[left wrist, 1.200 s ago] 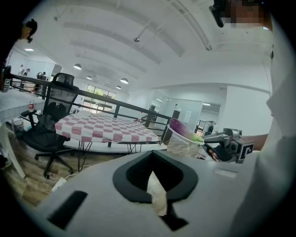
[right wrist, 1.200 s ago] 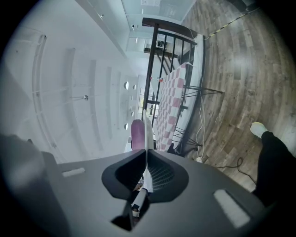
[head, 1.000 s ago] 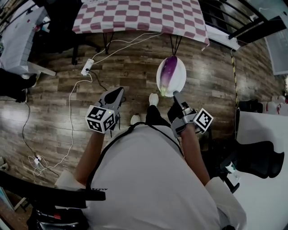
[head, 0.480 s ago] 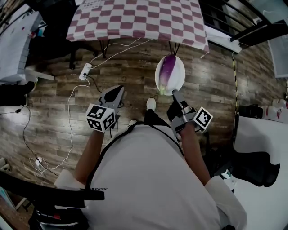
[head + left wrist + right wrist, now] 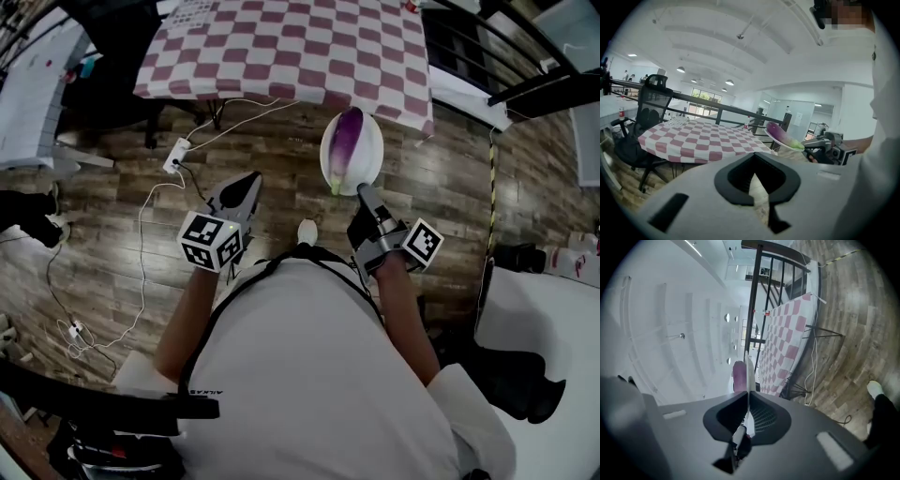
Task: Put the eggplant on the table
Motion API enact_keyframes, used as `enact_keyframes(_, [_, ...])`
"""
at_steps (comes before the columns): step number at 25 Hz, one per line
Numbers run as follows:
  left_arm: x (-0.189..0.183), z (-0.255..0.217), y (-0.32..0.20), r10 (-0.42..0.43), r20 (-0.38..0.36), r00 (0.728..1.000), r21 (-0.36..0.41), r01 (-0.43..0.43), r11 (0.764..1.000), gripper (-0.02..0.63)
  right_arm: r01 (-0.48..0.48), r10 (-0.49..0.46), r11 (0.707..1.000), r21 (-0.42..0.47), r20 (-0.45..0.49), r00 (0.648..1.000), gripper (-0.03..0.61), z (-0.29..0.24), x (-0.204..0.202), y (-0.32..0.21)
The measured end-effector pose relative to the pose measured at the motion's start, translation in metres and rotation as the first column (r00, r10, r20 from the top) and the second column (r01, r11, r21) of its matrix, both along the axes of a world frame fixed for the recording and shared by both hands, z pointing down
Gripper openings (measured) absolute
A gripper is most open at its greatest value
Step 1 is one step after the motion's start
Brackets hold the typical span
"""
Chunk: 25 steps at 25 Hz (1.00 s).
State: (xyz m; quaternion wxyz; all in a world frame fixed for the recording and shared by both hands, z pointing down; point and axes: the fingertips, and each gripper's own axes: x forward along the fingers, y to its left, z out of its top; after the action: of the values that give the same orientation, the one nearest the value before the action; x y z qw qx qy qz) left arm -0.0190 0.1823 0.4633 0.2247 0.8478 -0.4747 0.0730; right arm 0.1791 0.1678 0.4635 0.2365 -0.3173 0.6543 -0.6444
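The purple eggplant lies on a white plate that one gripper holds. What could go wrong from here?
1. The right gripper pinches the round white plate only at its near rim; the plate might tilt and the purple eggplant could roll onto the wooden floor.
2. The left gripper, off to the side, gives no support.
3. White cables lie on the floor before the pink-checked table; a foot might catch them.

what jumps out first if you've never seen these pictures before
A purple eggplant lies on a white plate, held out in front of the person above the wood floor, with the right gripper shut on the plate's near rim. Just ahead stands a table with a red-and-white checked cloth. The left gripper is beside it on the left, with nothing in it.
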Motion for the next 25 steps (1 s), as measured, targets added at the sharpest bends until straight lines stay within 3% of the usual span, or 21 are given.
enact_keyframes(12, [0.044,0.009,-0.042,-0.062,0.006,0.998,-0.008,0.062,0.998,0.006,0.098,-0.099,0.995,-0.012,-0.009,0.995,0.023,0.025,0.035,-0.048])
enact_keyframes(25, [0.058,0.015,-0.056,-0.077,0.008,0.997,-0.018,0.077,0.997,0.006,0.107,-0.107,0.994,-0.02,0.006,0.994,0.023,0.031,0.046,-0.064])
